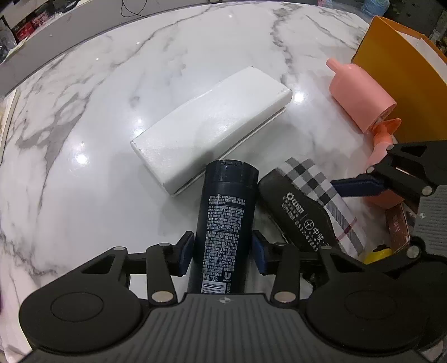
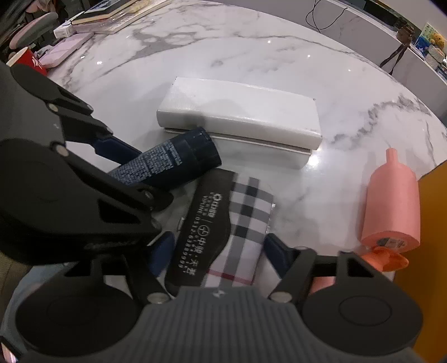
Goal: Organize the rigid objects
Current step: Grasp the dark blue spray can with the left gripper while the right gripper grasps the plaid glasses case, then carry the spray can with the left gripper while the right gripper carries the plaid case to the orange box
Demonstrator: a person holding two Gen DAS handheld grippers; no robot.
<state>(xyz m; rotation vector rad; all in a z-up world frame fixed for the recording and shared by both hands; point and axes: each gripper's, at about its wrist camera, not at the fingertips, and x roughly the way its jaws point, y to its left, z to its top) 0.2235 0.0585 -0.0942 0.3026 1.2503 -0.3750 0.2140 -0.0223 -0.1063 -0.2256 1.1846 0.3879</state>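
My left gripper is shut on a dark blue tube, which also shows in the right wrist view beside the left gripper's arm. My right gripper has its pads against both sides of a plaid case with a black flap; this case lies right of the tube in the left wrist view. A white box lies on the marble table just beyond both. A pink bottle lies to the right.
An orange box stands at the right edge beside the pink bottle. Books, a pink pouch and a red cup sit at the far left. A yellow object lies under the right gripper.
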